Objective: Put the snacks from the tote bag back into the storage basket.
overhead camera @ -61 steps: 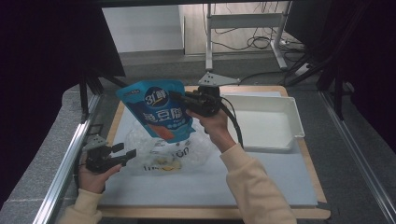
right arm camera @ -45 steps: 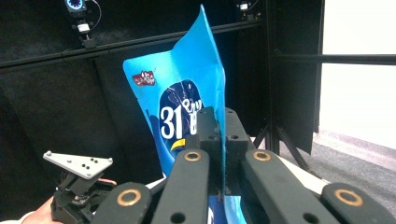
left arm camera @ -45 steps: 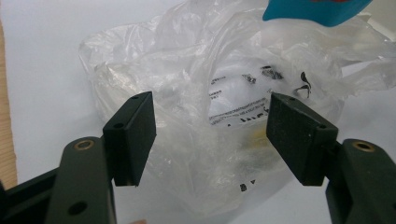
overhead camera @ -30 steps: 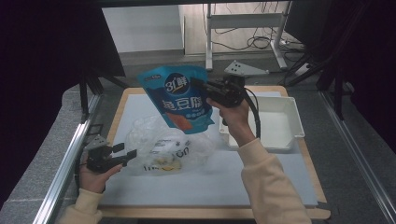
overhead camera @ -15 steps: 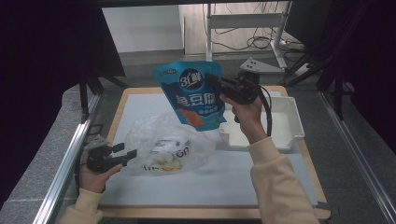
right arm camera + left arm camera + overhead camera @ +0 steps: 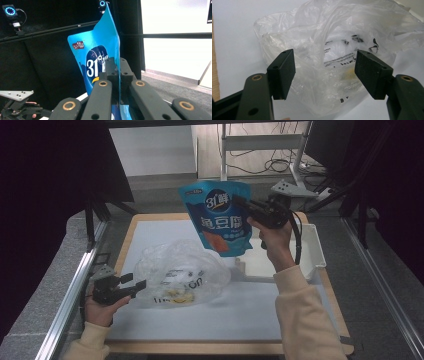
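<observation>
A blue pouch [image 6: 218,215] with white lettering hangs in the air above the table's far middle, and my right gripper [image 6: 239,200] is shut on its right edge. In the right gripper view the pouch [image 6: 96,52] stands upright, clamped between the two black jaws of the right gripper [image 6: 116,67]. A crumpled clear plastic bag [image 6: 180,272] with printed items inside lies on the white mat. My left gripper [image 6: 136,281] rests at the table's left, open, its tips just short of the bag's left side. In the left gripper view the bag [image 6: 332,50] lies beyond the spread fingers [image 6: 283,72].
A white tray [image 6: 307,247] stands at the table's right, behind the raised right forearm. The mat [image 6: 240,312] lies on a wooden board with metal rails along both sides. Dark curtains hang at the back and left.
My right gripper has carried the blue pouch rightwards and a little higher, away from the plastic bag towards the tray side. The left gripper has stayed in place.
</observation>
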`<action>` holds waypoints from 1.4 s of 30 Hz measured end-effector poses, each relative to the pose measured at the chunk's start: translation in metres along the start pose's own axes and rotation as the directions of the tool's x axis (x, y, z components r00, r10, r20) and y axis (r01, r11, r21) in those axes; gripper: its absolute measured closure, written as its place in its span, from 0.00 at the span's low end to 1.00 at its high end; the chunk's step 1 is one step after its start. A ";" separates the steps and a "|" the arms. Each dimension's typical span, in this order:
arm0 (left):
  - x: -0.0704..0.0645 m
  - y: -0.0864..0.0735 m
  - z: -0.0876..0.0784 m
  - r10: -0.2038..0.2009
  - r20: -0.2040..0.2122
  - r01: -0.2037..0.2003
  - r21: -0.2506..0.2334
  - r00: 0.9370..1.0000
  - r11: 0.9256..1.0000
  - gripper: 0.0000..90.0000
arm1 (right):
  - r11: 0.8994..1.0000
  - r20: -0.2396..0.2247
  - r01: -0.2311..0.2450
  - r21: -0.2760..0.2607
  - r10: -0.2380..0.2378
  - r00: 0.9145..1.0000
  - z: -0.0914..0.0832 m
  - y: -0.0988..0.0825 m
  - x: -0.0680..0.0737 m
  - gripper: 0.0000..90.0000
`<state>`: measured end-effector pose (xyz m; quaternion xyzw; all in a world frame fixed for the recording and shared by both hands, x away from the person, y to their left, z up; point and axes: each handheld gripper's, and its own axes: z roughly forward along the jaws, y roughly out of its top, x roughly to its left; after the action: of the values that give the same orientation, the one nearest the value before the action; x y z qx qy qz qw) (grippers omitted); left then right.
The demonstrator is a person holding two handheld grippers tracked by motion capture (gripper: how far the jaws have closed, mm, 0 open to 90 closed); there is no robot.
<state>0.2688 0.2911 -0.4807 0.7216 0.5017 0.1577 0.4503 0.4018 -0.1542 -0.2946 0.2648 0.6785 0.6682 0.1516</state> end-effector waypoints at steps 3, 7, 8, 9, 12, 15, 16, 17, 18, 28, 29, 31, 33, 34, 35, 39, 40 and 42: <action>0.000 0.000 0.000 0.000 0.000 0.000 0.003 1.000 1.000 0.37 | 1.000 0.010 -0.001 -0.005 0.001 1.000 -0.004 0.002 -0.003 0.99; 0.000 0.000 0.000 0.003 0.000 -0.003 0.004 1.000 1.000 0.37 | 1.000 0.025 -0.003 -0.013 0.003 1.000 -0.010 0.004 -0.009 0.99; 0.000 0.000 0.001 0.002 0.001 -0.002 0.004 1.000 1.000 0.37 | 1.000 0.030 -0.003 -0.015 0.003 1.000 -0.012 0.005 -0.010 0.99; 0.000 0.000 0.001 0.003 0.001 -0.003 0.003 1.000 1.000 0.37 | 1.000 0.034 -0.005 -0.015 0.006 0.999 -0.013 0.005 -0.012 0.99; 0.000 0.000 0.000 0.003 0.001 -0.003 0.004 1.000 1.000 0.37 | 1.000 0.048 -0.004 -0.018 0.005 0.999 -0.017 0.007 -0.016 0.99; 0.000 0.000 0.000 0.000 0.000 0.000 0.004 1.000 1.000 0.37 | 1.000 0.065 -0.003 -0.018 0.004 0.998 -0.021 0.009 -0.021 0.99; 0.000 0.000 0.000 -0.001 0.001 0.001 0.003 1.000 1.000 0.37 | 1.000 0.069 -0.003 -0.020 0.005 0.998 -0.022 0.009 -0.022 0.99; 0.000 0.000 0.000 0.000 0.000 0.000 0.003 1.000 1.000 0.37 | 1.000 0.074 -0.003 -0.020 0.004 0.997 -0.023 0.009 -0.024 0.99; 0.000 0.000 0.000 0.002 0.000 -0.002 0.004 1.000 1.000 0.37 | 1.000 0.079 -0.004 -0.021 0.006 0.997 -0.024 0.009 -0.026 0.99; 0.000 0.000 0.001 0.000 0.000 0.000 0.005 1.000 1.000 0.37 | 1.000 0.130 -0.013 -0.022 0.016 0.991 -0.034 0.008 -0.044 0.99; 0.000 0.000 0.001 0.001 0.000 -0.001 0.005 1.000 1.000 0.37 | 1.000 0.134 -0.017 -0.023 0.020 0.991 -0.035 0.008 -0.046 0.99; 0.000 0.000 0.001 0.001 0.001 -0.001 0.006 1.000 1.000 0.37 | 1.000 0.143 -0.019 -0.021 0.022 0.990 -0.036 0.007 -0.050 0.99; 0.000 0.000 0.001 0.001 0.001 -0.001 0.007 1.000 1.000 0.37 | 0.999 0.151 -0.025 -0.021 0.028 0.988 -0.037 0.006 -0.053 0.99; 0.000 0.000 0.002 0.001 0.001 -0.001 0.008 1.000 1.000 0.37 | 0.999 0.154 -0.028 -0.023 0.031 0.988 -0.037 0.006 -0.055 0.99; 0.000 0.000 0.002 0.001 0.002 -0.001 0.009 1.000 1.000 0.37 | 0.999 0.159 -0.030 -0.020 0.033 0.987 -0.038 0.006 -0.057 0.99; 0.000 0.000 0.001 -0.001 0.002 0.001 0.007 1.000 1.000 0.37 | 0.999 0.169 -0.032 -0.018 0.034 0.985 -0.039 0.005 -0.061 0.99; 0.000 0.000 0.001 -0.003 0.001 0.003 0.007 1.000 1.000 0.37 | 0.999 0.177 -0.036 -0.015 0.038 0.984 -0.040 0.004 -0.064 0.99; 0.000 0.000 0.002 0.000 0.002 0.000 0.008 1.000 1.000 0.37 | 0.999 0.183 -0.036 -0.013 0.038 0.982 -0.041 0.004 -0.067 0.99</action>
<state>0.2701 0.2905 -0.4816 0.7234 0.5019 0.1550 0.4480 0.4338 -0.2253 -0.2981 0.3370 0.6533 0.6470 0.2025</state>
